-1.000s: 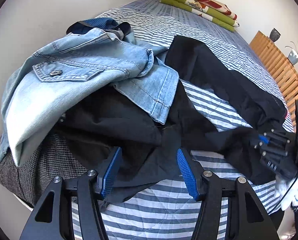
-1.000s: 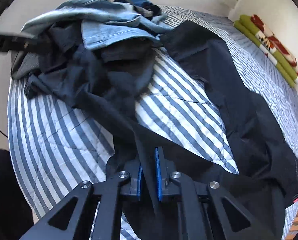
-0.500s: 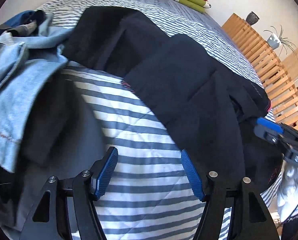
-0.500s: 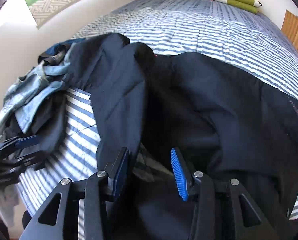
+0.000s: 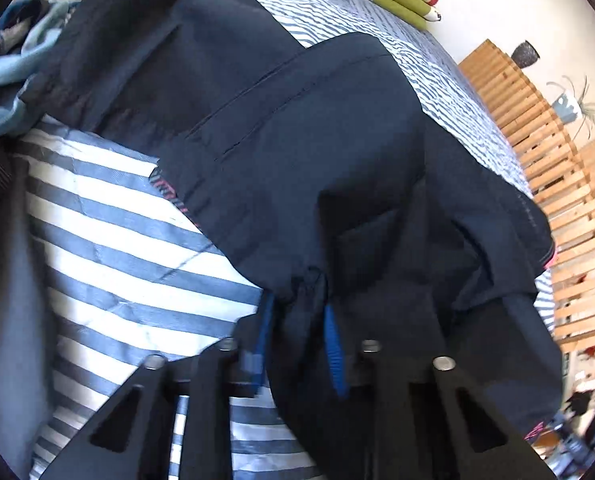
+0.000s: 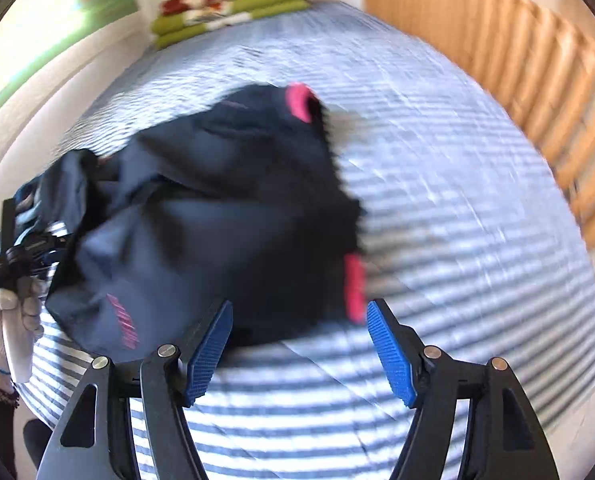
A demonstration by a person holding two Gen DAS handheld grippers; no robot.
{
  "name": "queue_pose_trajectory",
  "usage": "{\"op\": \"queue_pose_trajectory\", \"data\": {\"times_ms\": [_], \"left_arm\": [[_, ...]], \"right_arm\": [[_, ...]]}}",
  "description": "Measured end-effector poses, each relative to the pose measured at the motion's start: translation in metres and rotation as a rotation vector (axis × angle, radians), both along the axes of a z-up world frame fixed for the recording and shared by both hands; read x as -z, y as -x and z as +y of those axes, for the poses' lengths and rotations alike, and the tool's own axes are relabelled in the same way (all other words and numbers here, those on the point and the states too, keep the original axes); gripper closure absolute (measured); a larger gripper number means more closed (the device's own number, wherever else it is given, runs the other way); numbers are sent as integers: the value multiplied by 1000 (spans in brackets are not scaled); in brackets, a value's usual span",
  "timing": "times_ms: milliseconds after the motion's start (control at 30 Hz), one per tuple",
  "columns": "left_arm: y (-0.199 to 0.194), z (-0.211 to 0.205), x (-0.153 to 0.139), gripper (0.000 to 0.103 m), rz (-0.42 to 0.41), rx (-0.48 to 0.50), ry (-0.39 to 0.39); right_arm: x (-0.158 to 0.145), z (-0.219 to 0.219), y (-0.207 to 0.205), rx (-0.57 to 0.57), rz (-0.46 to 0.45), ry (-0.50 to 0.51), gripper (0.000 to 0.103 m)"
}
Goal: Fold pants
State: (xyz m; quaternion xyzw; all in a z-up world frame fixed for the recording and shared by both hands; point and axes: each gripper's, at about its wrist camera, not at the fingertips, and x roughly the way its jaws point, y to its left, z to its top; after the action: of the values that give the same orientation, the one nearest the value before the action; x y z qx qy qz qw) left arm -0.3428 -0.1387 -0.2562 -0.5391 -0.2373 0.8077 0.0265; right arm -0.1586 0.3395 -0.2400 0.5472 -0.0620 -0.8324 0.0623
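The left tool [image 5: 299,312] pinches a bunched edge of the limp, light black pants [image 5: 297,140]; the right tool [image 6: 297,344] gapes empty, best gripping the hem at 12 o'clock.

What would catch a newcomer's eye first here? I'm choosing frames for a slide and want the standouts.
The dark pants dominate, bunched across the striped bedspread, with pink trim showing in the blurred right wrist view. The left gripper is shut on a gathered edge of the fabric, while the right gripper hangs wide open over the bed. Folded green and red bedding lies at the bed's far end.
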Motion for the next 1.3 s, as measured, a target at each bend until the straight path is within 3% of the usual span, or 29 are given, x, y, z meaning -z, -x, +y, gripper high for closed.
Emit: {"op": "queue_pose_trajectory", "data": {"times_ms": [67, 167, 300, 433, 567, 633, 833, 1000, 1100, 1167, 1233, 1300], "left_arm": [[-1, 2, -4, 90, 3, -9, 11], [-7, 2, -19, 94, 27, -16, 55], [-28, -16, -51, 96, 82, -52, 110], [-68, -37, -87, 96, 147, -80, 141], [-122, -53, -114, 98, 215, -108, 227], [-144, -56, -124, 98, 234, -124, 213], [-205, -79, -121, 98, 207, -126, 202], [-207, -72, -105, 98, 170, -122, 233], [-211, -70, -108, 98, 180, -89, 247], [-215, -69, -113, 98, 201, -79, 239], [-219, -68, -117, 98, 223, -61, 230], [-227, -64, -120, 98, 228, -43, 238]], "right_arm": [[13, 13, -1, -1, -28, 39, 37], [28, 11, 7, -13, -37, 17, 37], [47, 3, 25, -26, -70, 70, 37], [58, 0, 39, -18, -69, 57, 35], [55, -5, 41, -51, -32, -42, 26], [51, 0, 36, -56, -25, -21, 26], [56, 21, 26, 6, -34, 72, 23], [61, 4, 32, -41, -25, 92, 23], [58, -14, 33, -77, -27, 36, 44], [51, -12, 33, -82, -22, 8, 81], [39, 1, 31, -77, -31, 48, 91], [24, 17, 27, -74, -27, 107, 92]]}}
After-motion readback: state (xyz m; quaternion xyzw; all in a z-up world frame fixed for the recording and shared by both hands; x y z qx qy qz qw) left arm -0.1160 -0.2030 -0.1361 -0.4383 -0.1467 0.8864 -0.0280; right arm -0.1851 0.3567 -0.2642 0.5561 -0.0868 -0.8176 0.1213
